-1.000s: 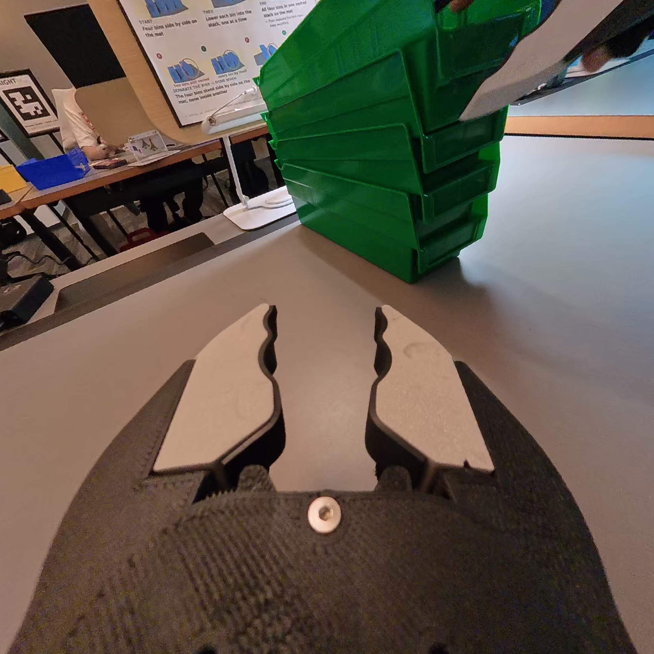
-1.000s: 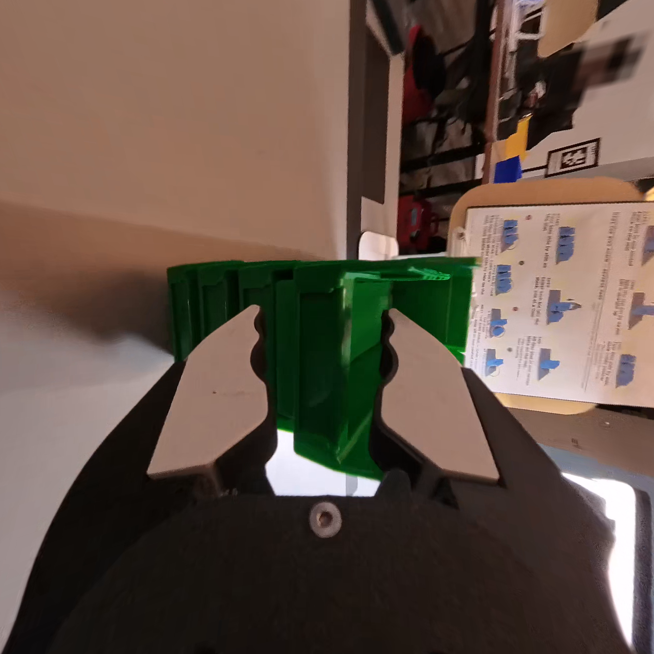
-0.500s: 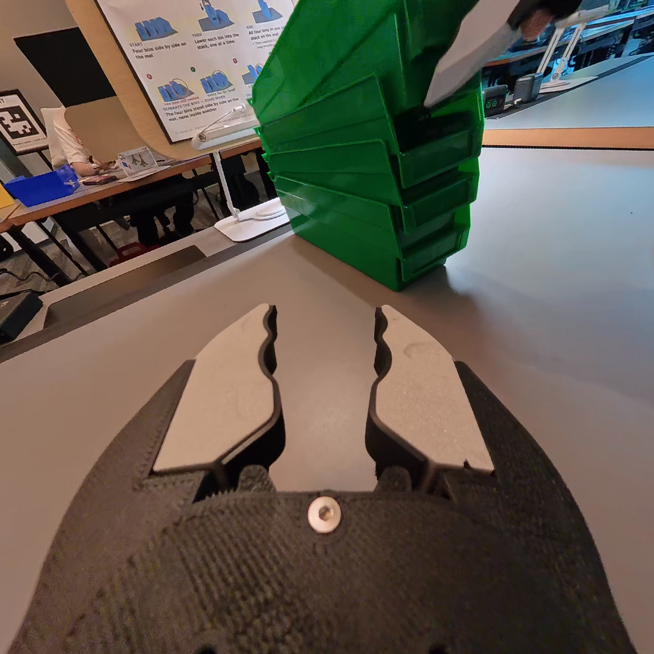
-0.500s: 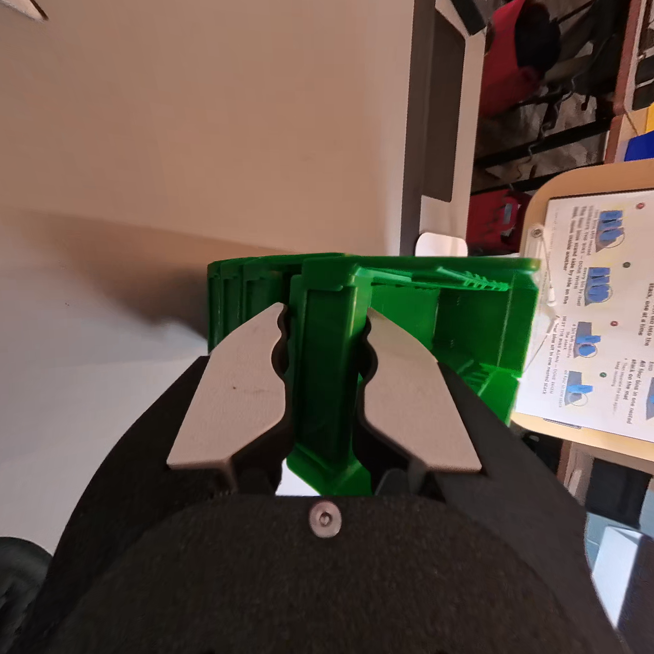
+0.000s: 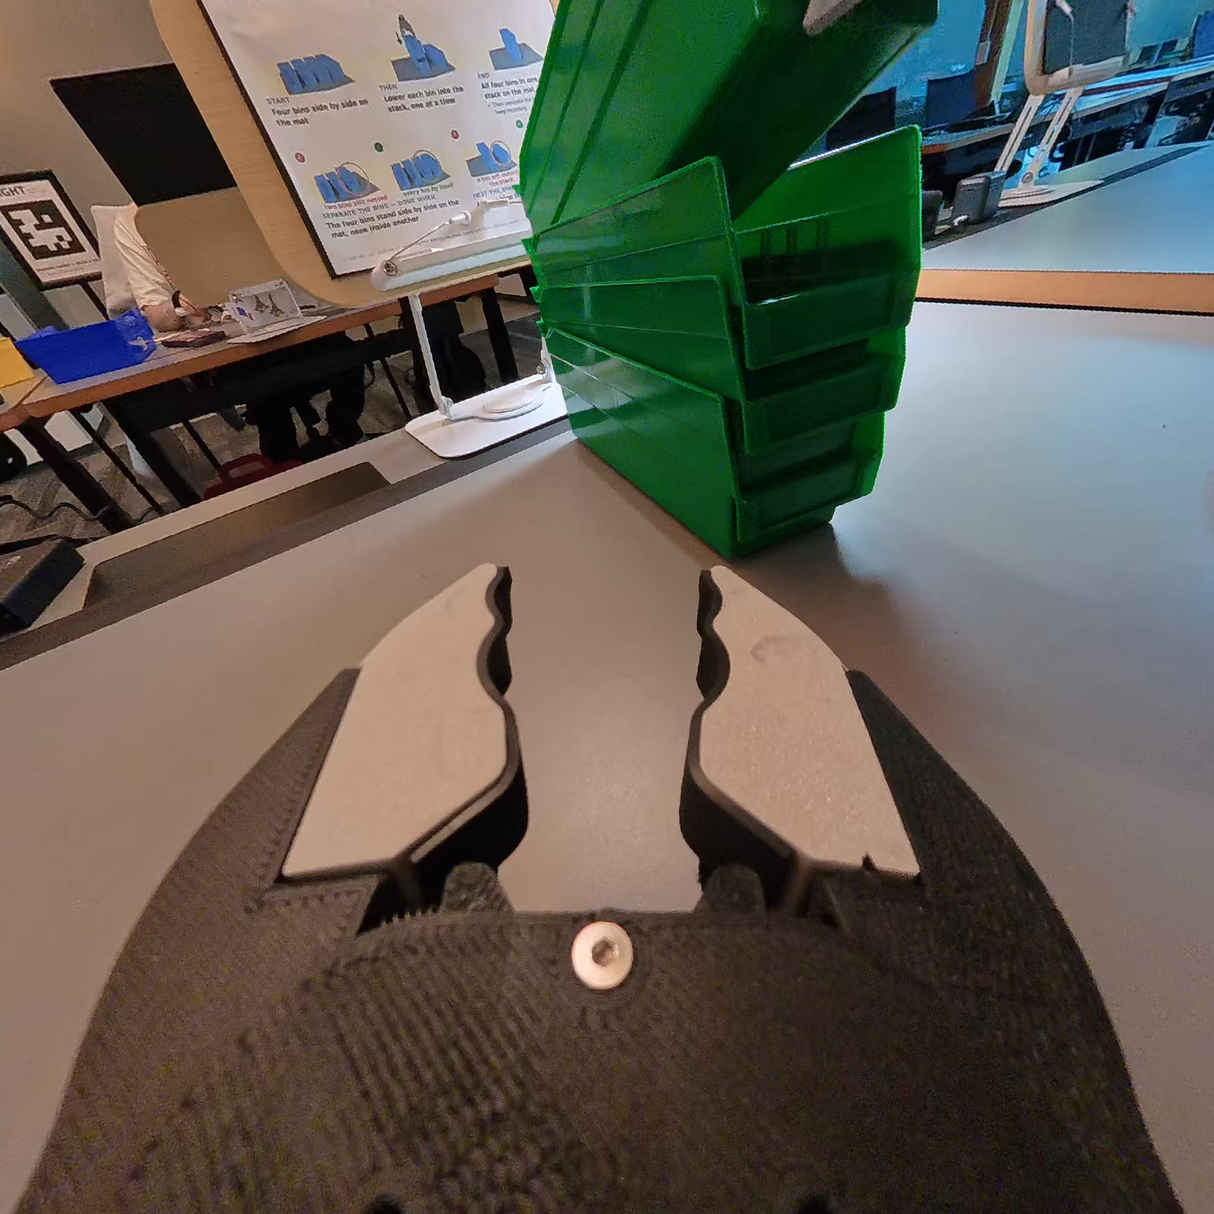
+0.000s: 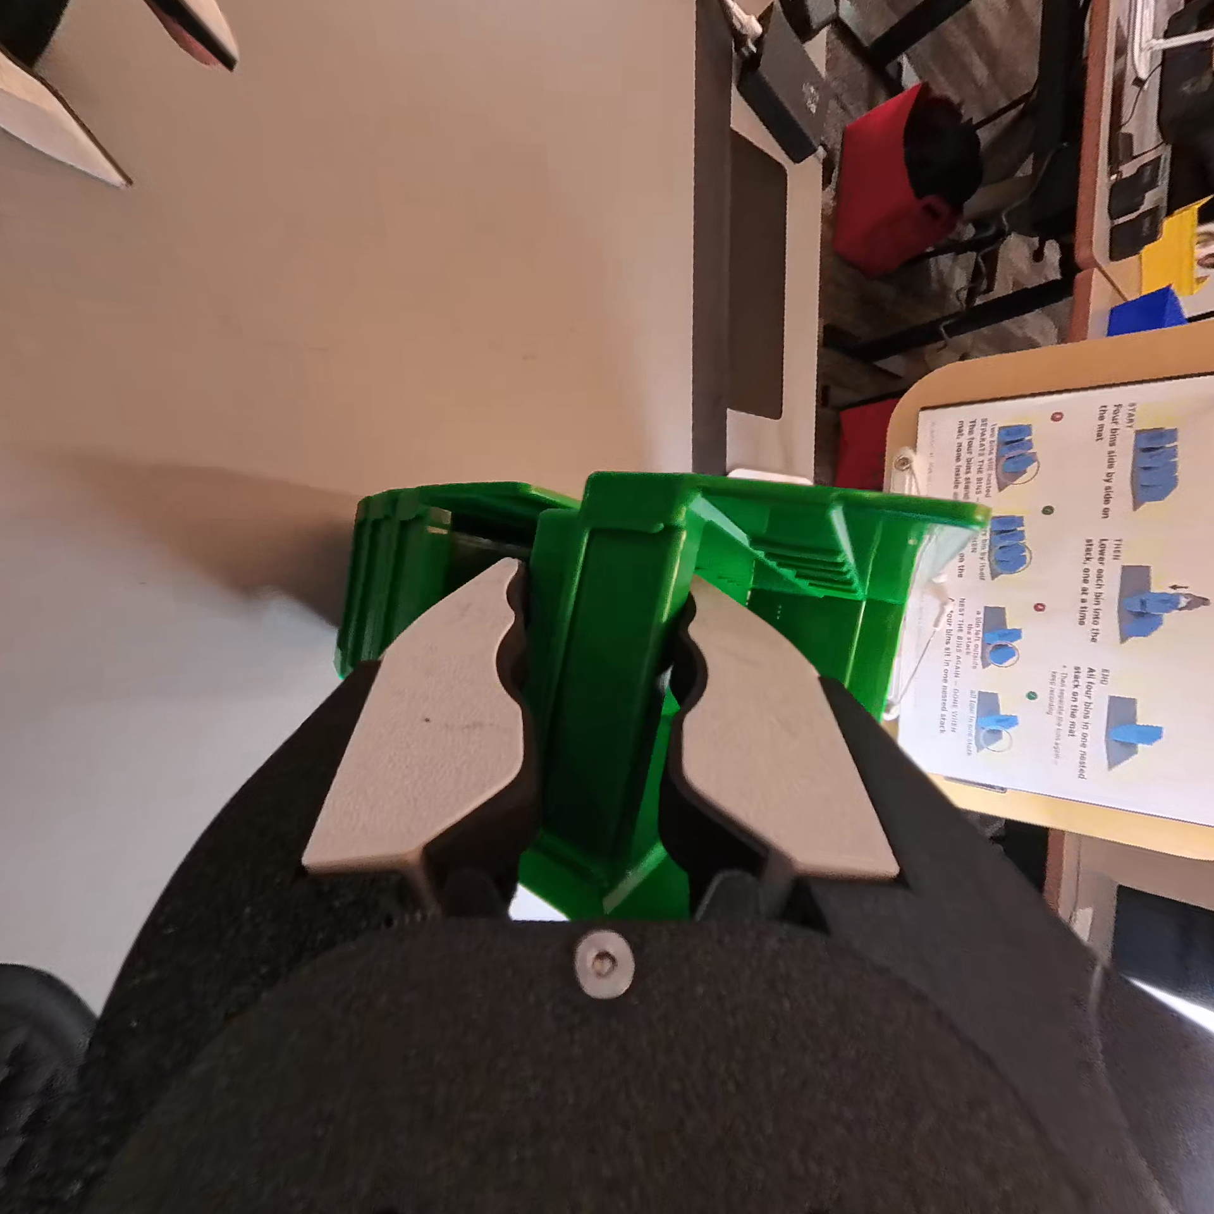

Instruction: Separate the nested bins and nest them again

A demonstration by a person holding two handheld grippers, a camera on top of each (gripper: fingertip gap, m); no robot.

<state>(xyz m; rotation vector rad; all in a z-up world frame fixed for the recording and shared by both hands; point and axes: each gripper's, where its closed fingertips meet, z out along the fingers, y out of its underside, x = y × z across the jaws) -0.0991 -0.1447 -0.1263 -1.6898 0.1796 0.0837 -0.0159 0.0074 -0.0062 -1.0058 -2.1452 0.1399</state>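
A stack of nested green bins [image 5: 722,407] stands on the grey table [image 5: 1018,591], ahead and right of my left gripper [image 5: 601,578]. That gripper is open and empty, low over the table, and apart from the stack. The top green bin [image 5: 690,92] is tilted up, its front end raised off the stack. My right gripper [image 6: 601,578] is shut on that bin's front lip [image 6: 611,657]. The rest of the stack [image 6: 394,578] shows behind it. One right fingertip [image 5: 834,13] shows at the top edge of the left wrist view.
A poster board [image 5: 394,131] on a white stand [image 5: 486,420] stands just past the table's far edge. Beyond are another table with a blue bin [image 5: 85,348] and a seated person [image 5: 138,263]. The left gripper's fingers [image 6: 59,131] show top left in the right wrist view. The left gripper's tips are roughly 20 cm from the right gripper's.
My right gripper has shut on the top bin's front lip and tipped that bin up off the stack. My left gripper has stayed open and drawn back slightly.
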